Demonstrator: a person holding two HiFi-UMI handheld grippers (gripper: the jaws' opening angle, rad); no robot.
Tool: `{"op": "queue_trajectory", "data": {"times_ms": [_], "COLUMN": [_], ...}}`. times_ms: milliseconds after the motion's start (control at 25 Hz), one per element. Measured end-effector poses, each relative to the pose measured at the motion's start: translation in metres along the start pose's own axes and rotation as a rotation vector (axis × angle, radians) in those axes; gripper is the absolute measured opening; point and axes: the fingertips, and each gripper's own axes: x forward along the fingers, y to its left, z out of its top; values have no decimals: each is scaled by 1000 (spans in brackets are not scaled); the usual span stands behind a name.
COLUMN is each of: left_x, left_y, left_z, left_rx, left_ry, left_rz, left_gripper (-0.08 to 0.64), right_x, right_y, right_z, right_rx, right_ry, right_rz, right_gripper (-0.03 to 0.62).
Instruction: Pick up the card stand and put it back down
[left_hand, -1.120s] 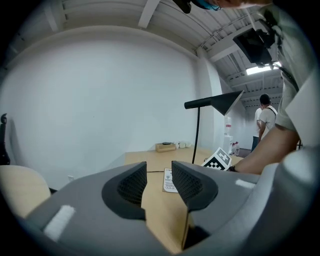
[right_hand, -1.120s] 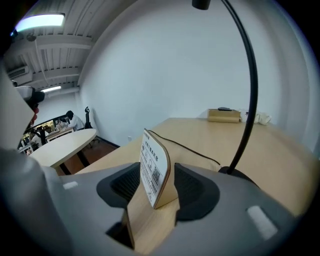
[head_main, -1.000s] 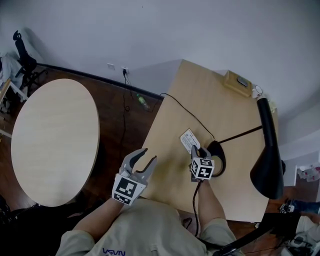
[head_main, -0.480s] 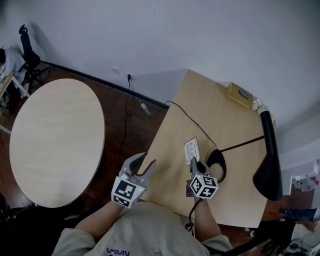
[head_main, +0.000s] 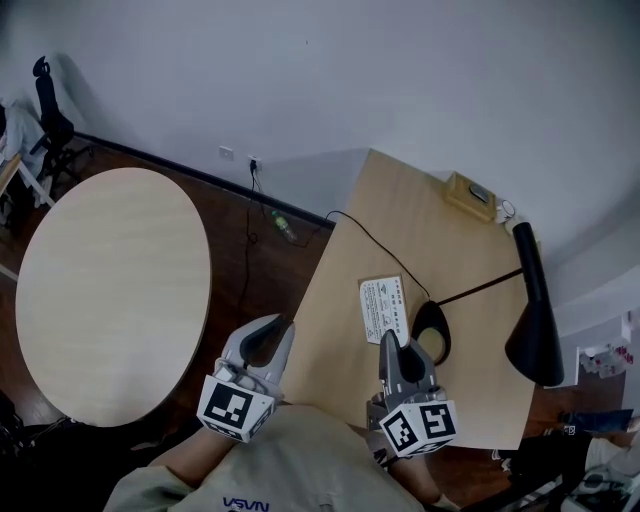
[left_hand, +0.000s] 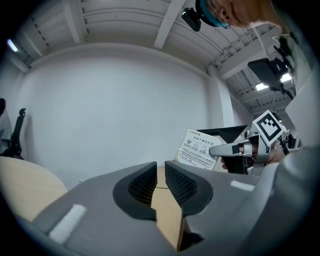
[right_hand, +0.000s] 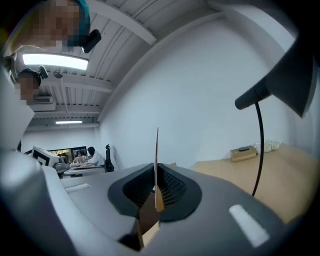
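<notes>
The right gripper (head_main: 388, 342) is clamped on the lower edge of the card stand (head_main: 383, 305), which shows in the right gripper view as a thin upright sheet (right_hand: 156, 160) pinched between the jaws. The stand is held up over the near part of the desk (head_main: 440, 240), just left of the lamp (head_main: 530, 300) base. The left gripper (head_main: 268, 335) hangs off the desk's left edge, its jaws closing to a narrow gap with nothing between them.

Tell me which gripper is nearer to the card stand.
Right. The right gripper is shut on the card stand at its near edge; the left gripper hangs off to its left by the table edge, jaws closing on nothing.
</notes>
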Motion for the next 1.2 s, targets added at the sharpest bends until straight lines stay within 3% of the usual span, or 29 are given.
{"op": "queue_trajectory", "data": {"times_ms": [120,280,600,1200], "left_x": [-12,-17,-20,-23], "left_y": [-6,-19,-15,-19], "left_z": [17,14,12,10], "left_rx": [20,48,110,105], "left_ry": [-25,-12,7,-2], "left_rz": [-16,-39,4,9], "left_gripper": [17,3,2,3], "right_x": [-7,-11,-7,-8], "right_y": [19,33,37,37], "right_z": [5,5,1,-6], "right_rx": [-15,-47,-68,-47], "right_ry": [-6,-15,-11,0], "right_rz": [18,37,50,61], "right_gripper": [15,15,15,15]}}
